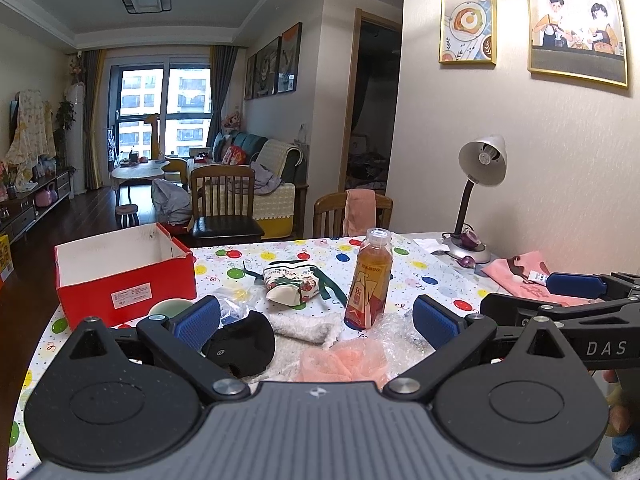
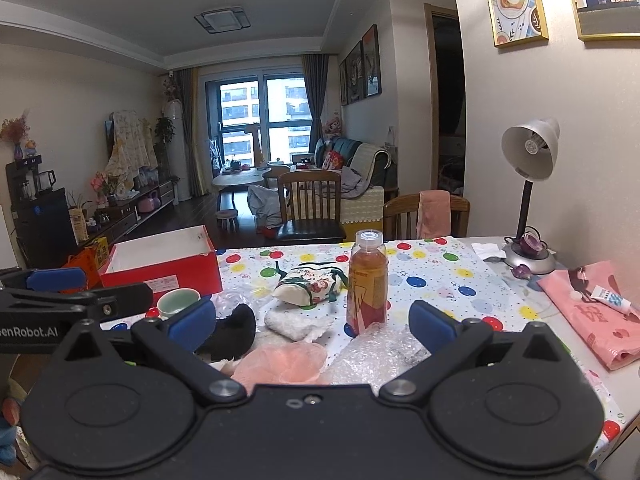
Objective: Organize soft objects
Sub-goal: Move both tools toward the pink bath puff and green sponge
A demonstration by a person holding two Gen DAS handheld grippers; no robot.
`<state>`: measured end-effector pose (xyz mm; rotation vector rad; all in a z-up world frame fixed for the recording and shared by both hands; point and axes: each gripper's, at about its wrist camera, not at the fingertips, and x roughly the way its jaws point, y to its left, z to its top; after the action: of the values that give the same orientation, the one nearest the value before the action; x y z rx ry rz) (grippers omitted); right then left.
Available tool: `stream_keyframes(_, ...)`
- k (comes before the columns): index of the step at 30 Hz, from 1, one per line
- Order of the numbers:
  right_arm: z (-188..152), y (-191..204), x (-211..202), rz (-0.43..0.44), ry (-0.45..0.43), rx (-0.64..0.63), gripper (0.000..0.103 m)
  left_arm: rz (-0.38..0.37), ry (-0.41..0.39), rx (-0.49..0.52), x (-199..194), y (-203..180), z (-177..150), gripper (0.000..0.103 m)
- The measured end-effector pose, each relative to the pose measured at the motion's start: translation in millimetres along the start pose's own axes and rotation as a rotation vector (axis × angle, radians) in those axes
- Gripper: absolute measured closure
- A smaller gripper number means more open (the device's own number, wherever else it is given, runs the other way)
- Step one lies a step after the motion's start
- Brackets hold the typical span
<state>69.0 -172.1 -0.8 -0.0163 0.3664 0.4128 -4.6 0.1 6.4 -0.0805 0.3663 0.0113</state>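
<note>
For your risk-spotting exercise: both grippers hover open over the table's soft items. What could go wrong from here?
1. The tall drink bottle stands right behind the white fluffy cloth and bubble wrap; a reaching gripper could tip it.
2. The small green cup sits beside the black soft item, near the red box; it might get knocked.

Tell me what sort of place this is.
Most likely a home's open dining and living room: a dining table under a balloon-print cloth with wooden chairs, a sofa behind, and framed family prints on the wall.
</note>
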Motion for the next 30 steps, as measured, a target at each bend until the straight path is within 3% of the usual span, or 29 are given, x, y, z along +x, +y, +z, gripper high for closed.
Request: stream_keyframes(30, 2.9, -5.1, -7.8, -0.042, -0.023, -0.037, 0.000, -0.047, -0.009, -0.014, -0.5, -2.8, -1.5, 0.000)
